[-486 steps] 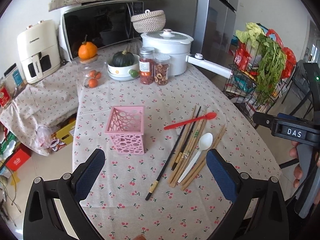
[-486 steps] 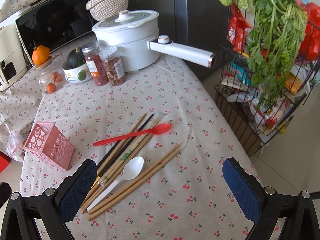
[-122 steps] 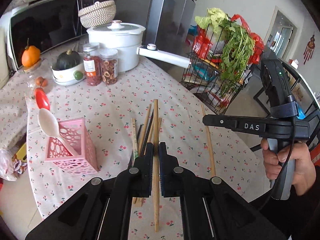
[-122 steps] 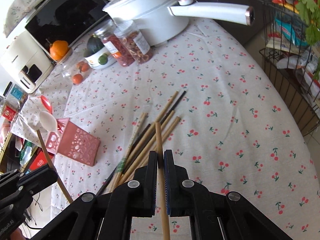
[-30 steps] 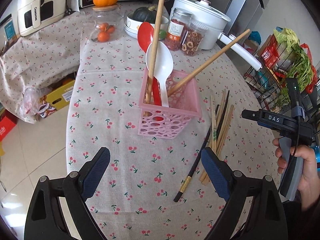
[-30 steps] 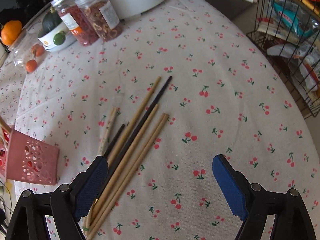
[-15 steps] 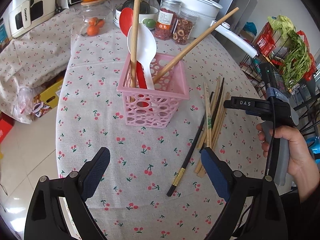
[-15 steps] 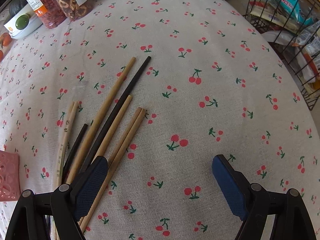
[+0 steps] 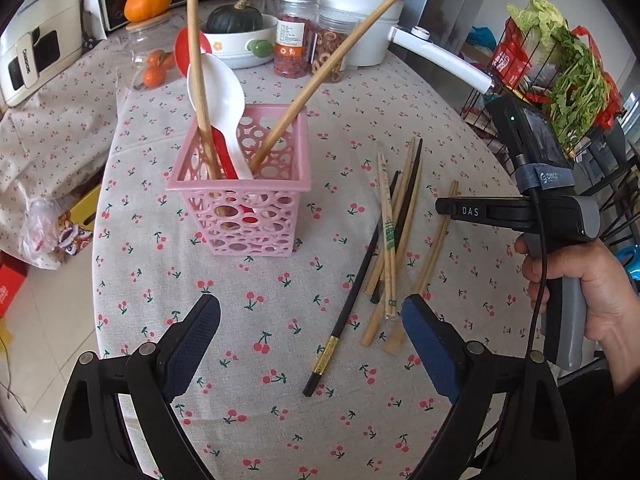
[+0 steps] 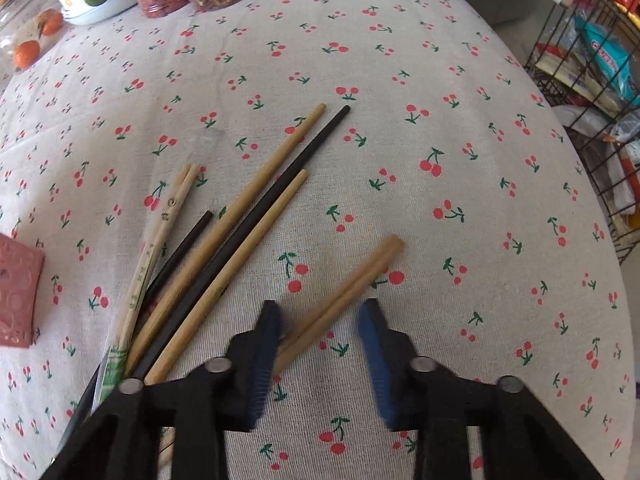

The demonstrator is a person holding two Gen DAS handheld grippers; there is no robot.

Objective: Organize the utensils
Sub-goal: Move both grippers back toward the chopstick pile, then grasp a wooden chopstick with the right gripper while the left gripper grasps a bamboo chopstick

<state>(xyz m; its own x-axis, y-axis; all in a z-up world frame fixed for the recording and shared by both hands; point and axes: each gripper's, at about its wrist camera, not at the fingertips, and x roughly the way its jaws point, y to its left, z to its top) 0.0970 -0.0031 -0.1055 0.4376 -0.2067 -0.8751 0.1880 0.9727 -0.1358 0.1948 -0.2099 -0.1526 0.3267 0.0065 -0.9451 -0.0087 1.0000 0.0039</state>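
Note:
The pink perforated holder (image 9: 240,204) stands on the cherry-print tablecloth (image 9: 280,400) and holds a white spoon (image 9: 220,92), a red spoon (image 9: 188,46) and two wooden chopsticks (image 9: 332,66). Several loose wooden and black chopsticks (image 9: 394,228) lie to its right. My left gripper (image 9: 310,344) is open and empty, above the cloth in front of the holder. My right gripper (image 10: 318,332) is low over the table, jaws partly closed around a pair of wooden chopsticks (image 10: 352,280) that lie between its pads; the other loose chopsticks (image 10: 224,248) lie to their left.
At the back stand a white pot with a long handle (image 9: 440,60), two jars (image 9: 308,46), a bowl with a squash (image 9: 236,32), a jar with an orange on top (image 9: 148,0) and a microwave. A wire rack with greens (image 9: 568,76) stands right of the table.
My right gripper has dropped toward the table and narrowed its jaws around the rightmost pair of wooden chopsticks. My left gripper has shifted slightly, still open.

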